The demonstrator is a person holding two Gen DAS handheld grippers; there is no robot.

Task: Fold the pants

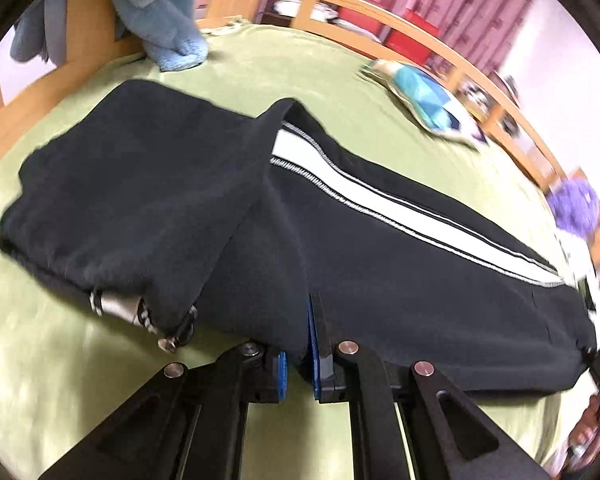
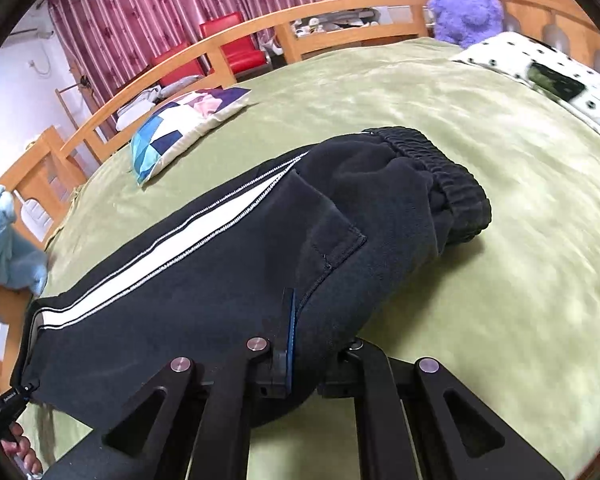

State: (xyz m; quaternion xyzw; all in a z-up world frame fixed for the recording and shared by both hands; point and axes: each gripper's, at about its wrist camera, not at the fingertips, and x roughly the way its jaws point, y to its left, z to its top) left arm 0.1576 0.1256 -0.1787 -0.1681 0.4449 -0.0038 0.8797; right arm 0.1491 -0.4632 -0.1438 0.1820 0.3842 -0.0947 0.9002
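Black pants [image 1: 180, 208] with a white side stripe [image 1: 380, 204] lie across the green bedcover, partly folded over themselves. My left gripper [image 1: 300, 356] is shut on the near edge of the pants; the blue pads pinch the cloth. In the right wrist view the pants [image 2: 204, 288] stretch to the left, with the elastic waistband [image 2: 440, 168] bunched at the right. My right gripper [image 2: 300, 340] is shut on the near edge beside a pocket seam; its right finger is hidden under the cloth.
The green bedcover [image 2: 440, 92] lies inside a wooden bed rail [image 2: 260, 28]. A patchwork pillow [image 2: 180, 128], a purple plush toy [image 2: 466, 10], a dotted blanket [image 2: 548, 76] and a blue plush toy [image 1: 164, 12] lie around the pants.
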